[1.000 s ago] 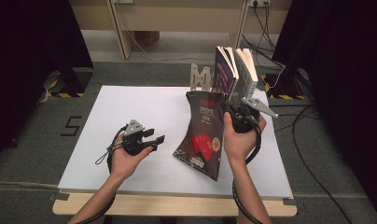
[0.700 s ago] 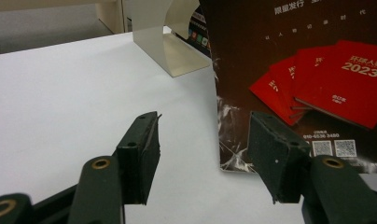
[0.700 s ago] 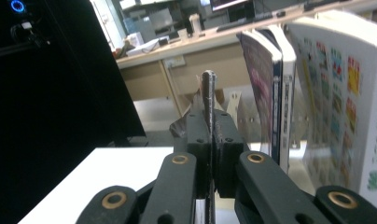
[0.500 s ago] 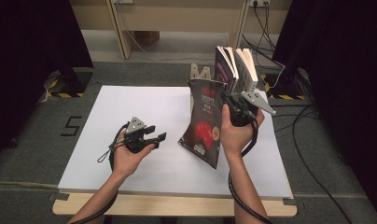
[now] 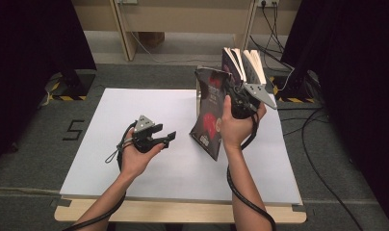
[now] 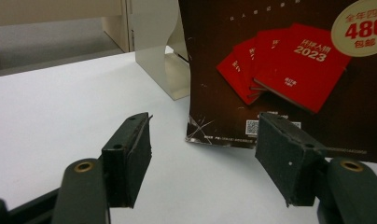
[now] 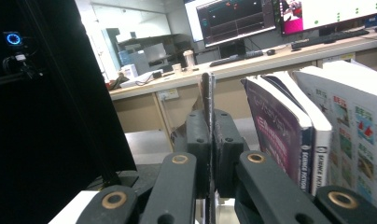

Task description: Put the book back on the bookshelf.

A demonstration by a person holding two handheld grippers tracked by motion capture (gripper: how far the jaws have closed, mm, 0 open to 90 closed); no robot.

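Thin glossy dark magazine (image 5: 211, 113) pinched edge-on in right tool (image 5: 239, 98); left tool (image 5: 166, 138) freshly widened, empty.

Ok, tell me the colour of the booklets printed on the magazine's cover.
Red, on the dark brown cover of the magazine; the left gripper view shows it best.

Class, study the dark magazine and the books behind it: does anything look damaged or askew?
Yes. The dark magazine, clamped by the right gripper, hangs tilted above the table, and its lower corner is scuffed white. The books behind lean sideways rather than standing straight.
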